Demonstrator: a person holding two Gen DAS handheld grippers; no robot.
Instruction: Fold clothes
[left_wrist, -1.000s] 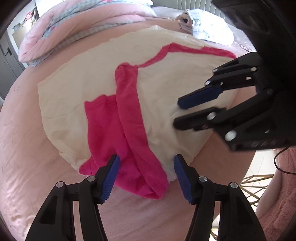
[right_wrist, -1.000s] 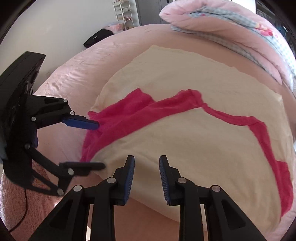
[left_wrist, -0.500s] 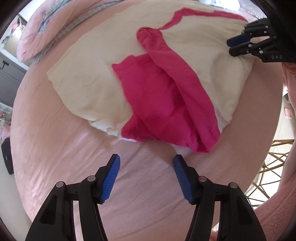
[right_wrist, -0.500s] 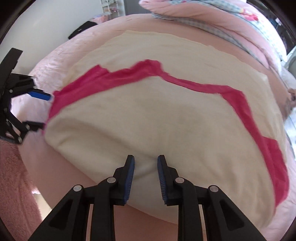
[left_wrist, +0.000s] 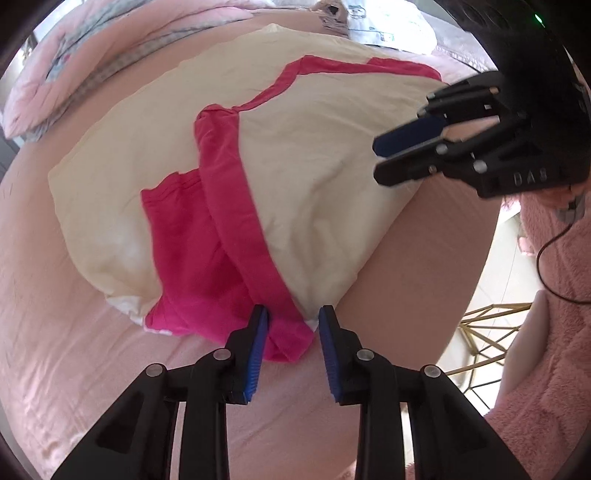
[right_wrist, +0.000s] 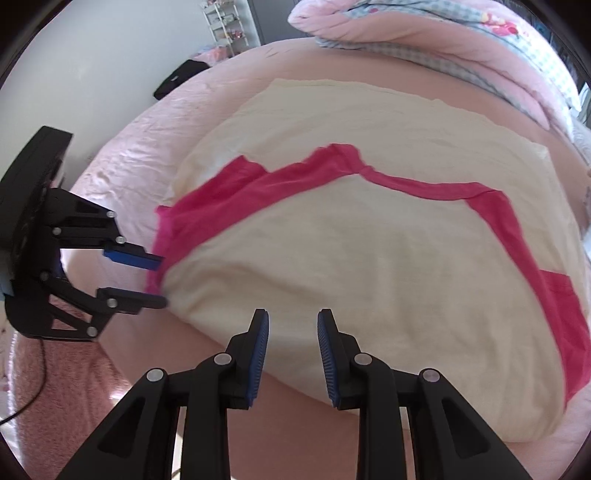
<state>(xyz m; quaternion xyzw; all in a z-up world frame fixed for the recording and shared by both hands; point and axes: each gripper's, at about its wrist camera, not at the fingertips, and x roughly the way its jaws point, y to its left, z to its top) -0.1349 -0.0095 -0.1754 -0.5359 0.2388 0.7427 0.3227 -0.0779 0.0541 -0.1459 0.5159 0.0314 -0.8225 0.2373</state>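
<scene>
A cream garment with hot-pink trim (left_wrist: 314, 177) lies spread on a pink bed (left_wrist: 74, 350); it also fills the right wrist view (right_wrist: 351, 258). Its pink sleeve (left_wrist: 207, 266) is folded over near the hem corner. My left gripper (left_wrist: 291, 325) is open, its jaws straddling the pink hem corner, and it shows in the right wrist view (right_wrist: 157, 280) at the garment's left corner. My right gripper (right_wrist: 293, 332) is open and empty over the near cream edge; in the left wrist view (left_wrist: 380, 158) it hovers at the garment's right edge.
A folded pink quilt (right_wrist: 443, 33) lies at the head of the bed. A fuzzy pink rug (left_wrist: 546, 387) and a gold wire frame (left_wrist: 480, 332) are beside the bed. A black object (right_wrist: 181, 77) lies on the far bed corner.
My left gripper moved back in to the pink hem corner and narrowed its jaws. My right gripper opened wider and stayed at the garment's near edge.
</scene>
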